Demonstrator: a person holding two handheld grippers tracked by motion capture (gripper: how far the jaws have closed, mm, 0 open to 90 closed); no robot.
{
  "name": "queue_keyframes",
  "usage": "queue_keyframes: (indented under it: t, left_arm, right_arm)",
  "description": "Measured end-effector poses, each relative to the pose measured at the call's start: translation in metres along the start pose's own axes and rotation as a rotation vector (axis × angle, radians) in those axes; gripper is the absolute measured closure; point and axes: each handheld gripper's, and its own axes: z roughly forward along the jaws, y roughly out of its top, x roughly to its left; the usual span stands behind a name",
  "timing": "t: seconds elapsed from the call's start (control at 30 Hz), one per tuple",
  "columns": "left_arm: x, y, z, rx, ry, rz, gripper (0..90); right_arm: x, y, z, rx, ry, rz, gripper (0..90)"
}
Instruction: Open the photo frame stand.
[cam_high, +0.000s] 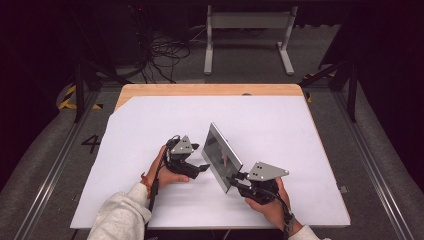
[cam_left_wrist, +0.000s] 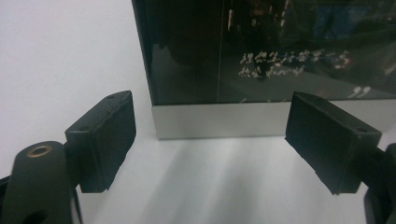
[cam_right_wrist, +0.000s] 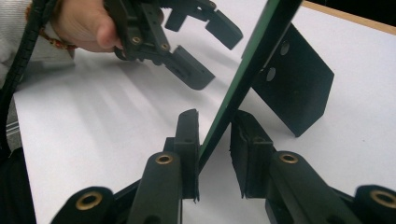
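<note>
A picture frame (cam_high: 222, 155) with a dark glass front and a silver border stands tilted on the white sheet, its face turned toward my left gripper. Its glass (cam_left_wrist: 261, 46) shows pale writing, and a black back stand (cam_right_wrist: 294, 88) props it up. My left gripper (cam_high: 201, 157) is open just in front of the frame's face, both jaws wide apart (cam_left_wrist: 210, 140) and holding nothing. My right gripper (cam_high: 235, 181) is at the frame's near lower corner. Its jaws (cam_right_wrist: 215, 140) straddle the frame's edge (cam_right_wrist: 261, 42); one jaw touches it and a gap shows at the other.
A white sheet (cam_high: 280, 125) covers most of the wooden table (cam_high: 210, 90). Beyond the far edge, on the grey floor, are a metal stand (cam_high: 247, 35) and tangled cables (cam_high: 165, 55). A person's hand (cam_right_wrist: 81, 23) holds the left gripper (cam_right_wrist: 215, 53).
</note>
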Motion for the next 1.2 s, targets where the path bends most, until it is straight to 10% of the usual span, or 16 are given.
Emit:
queue_keyframes:
  t: [0.77, 0.9, 1.2]
  left_arm:
    - [0.003, 0.004, 0.007, 0.036, -0.054, -0.007, 21.6]
    - [-0.001, 0.000, 0.000, 0.027, -0.119, -0.005, 30.3]
    - [0.002, 0.000, 0.000, 0.026, -0.018, -0.011, 17.9]
  right_arm:
    - [-0.005, 0.000, -0.002, 0.022, -0.008, -0.002, 72.3]
    - [-0.007, 0.000, -0.002, 0.023, -0.009, 0.005, 73.2]
    - [-0.006, -0.001, 0.000, 0.023, -0.005, 0.015, 74.8]
